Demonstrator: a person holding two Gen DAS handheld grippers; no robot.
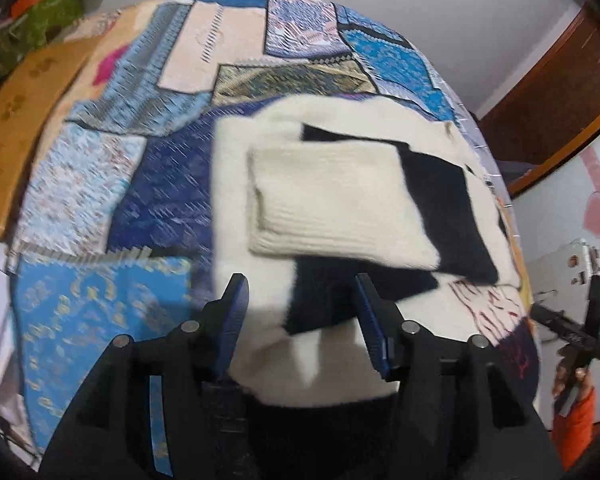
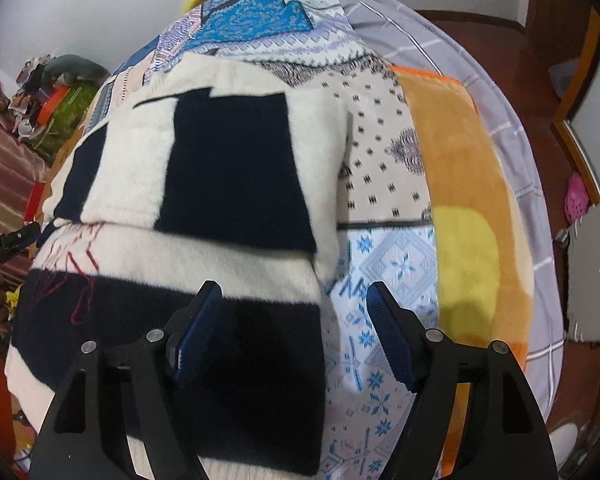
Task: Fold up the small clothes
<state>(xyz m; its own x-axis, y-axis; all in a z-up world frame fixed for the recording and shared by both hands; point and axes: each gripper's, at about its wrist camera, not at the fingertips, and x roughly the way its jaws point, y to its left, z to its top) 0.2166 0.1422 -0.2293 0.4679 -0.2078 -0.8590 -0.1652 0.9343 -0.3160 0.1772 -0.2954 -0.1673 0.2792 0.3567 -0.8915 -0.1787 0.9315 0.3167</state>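
Note:
A small cream and black block-patterned sweater (image 1: 340, 208) lies on the patchwork bedspread (image 1: 100, 200). One cream sleeve with a ribbed cuff (image 1: 332, 208) is folded across its body. Red stitching marks its lower right part. My left gripper (image 1: 300, 312) is open and empty just above the sweater's near edge. In the right wrist view the sweater (image 2: 204, 200) fills the left and middle. My right gripper (image 2: 296, 320) is open and empty over the sweater's right edge, one finger (image 2: 198, 328) above the black band, the other above the bedspread (image 2: 380, 280).
An orange and yellow blanket (image 2: 460, 200) lies along the bed's right side on a grey checked sheet (image 2: 520, 140). A wooden headboard (image 1: 20, 120) and piled clutter (image 1: 32, 20) stand left. The right gripper (image 1: 572, 332) shows at the left view's right edge.

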